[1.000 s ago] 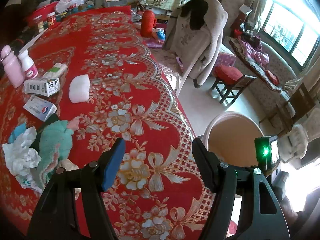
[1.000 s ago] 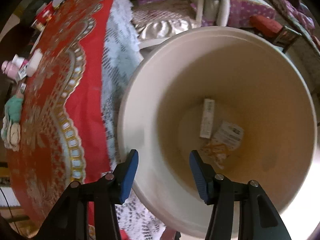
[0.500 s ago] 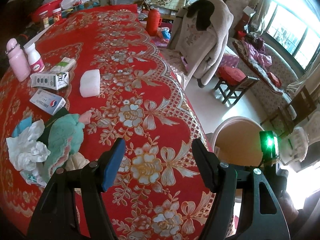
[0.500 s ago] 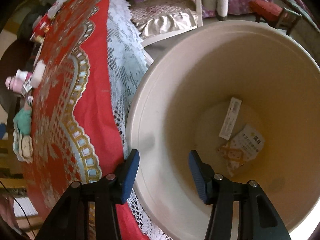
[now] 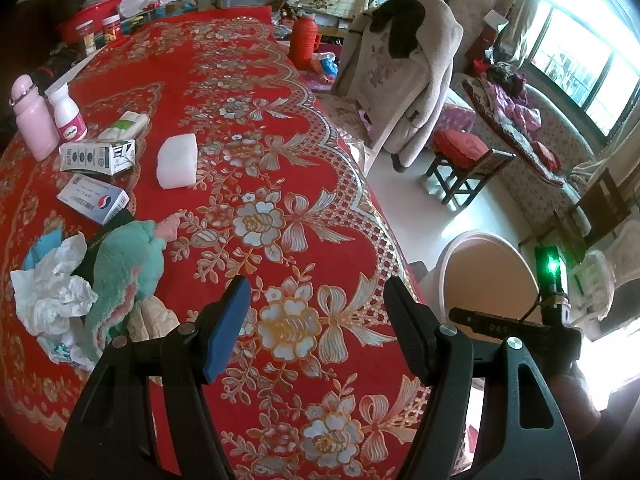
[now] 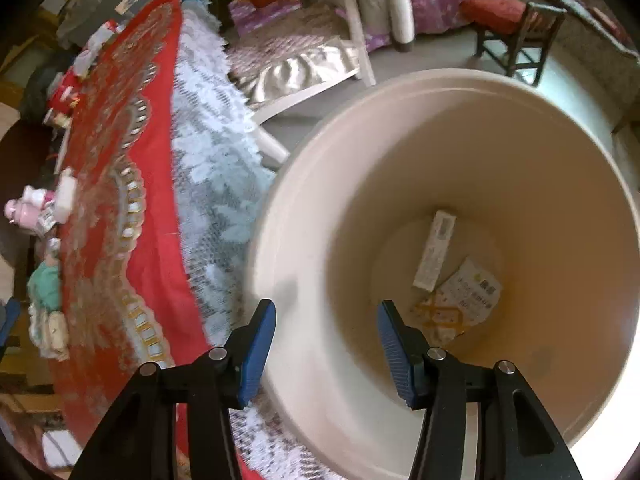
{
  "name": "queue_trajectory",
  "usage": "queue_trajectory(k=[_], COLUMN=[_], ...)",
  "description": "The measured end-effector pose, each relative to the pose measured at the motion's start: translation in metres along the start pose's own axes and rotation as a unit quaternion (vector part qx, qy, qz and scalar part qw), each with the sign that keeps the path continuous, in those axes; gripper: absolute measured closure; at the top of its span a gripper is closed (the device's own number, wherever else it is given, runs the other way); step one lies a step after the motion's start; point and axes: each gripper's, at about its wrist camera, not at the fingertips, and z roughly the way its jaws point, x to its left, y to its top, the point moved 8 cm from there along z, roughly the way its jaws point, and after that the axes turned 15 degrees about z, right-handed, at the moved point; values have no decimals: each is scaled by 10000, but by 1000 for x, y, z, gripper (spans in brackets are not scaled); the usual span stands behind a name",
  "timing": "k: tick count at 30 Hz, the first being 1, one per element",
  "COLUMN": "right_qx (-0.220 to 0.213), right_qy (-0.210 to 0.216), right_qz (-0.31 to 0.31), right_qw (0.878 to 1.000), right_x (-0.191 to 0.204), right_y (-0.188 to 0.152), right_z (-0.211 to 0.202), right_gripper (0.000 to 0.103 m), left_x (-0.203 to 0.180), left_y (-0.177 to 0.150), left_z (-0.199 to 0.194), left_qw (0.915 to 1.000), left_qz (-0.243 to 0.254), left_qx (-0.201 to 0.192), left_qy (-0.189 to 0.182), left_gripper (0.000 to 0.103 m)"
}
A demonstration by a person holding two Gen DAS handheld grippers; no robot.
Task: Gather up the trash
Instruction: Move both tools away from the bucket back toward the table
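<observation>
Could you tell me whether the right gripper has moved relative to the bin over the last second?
Yes. The right gripper has shifted toward the table: the bin rim now sits further right in its view, more red tablecloth showing.

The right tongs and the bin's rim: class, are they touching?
Cannot tell. In the right wrist view the open, empty right tongs straddle the bin's rim, which looks farther off, but no gap shows plainly.

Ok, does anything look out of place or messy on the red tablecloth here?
Yes: a heap at the table's near-left edge, crumpled white tissue tangled with a teal fleecy cloth, beside a few small cartons that lie flat. Two wrappers already lie in the bin. Nothing looks spilled or broken.
</observation>
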Motion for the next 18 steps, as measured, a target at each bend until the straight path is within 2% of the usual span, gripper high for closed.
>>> queue_trajectory(k=[3, 7, 11, 15, 18], right_qx=[1, 367, 607, 759, 972], right_qy=[-180, -38, 414, 527, 835], right_qz=[54, 12, 264, 93, 73], right_qw=[9998, 9993, 9969, 9957, 9917], right_x=[-8, -6, -10, -3, 9], right_y=[5, 3, 4, -1, -11], right_z=[12, 37, 46, 49, 50], right_gripper=[52, 52, 52, 52, 52], left_x=[0, 3, 10, 18, 20], left_y=[-2, -7, -13, -16, -16], left_z=[-1, -4, -8, -7, -5], left_qw=[10000, 9999, 9996, 9991, 9987], left_qz=[-26, -27, -80, -266, -397], left_qx=[14, 51, 44, 65, 66], left_qy=[13, 117, 252, 315, 301], left_gripper=[35, 35, 35, 35, 35])
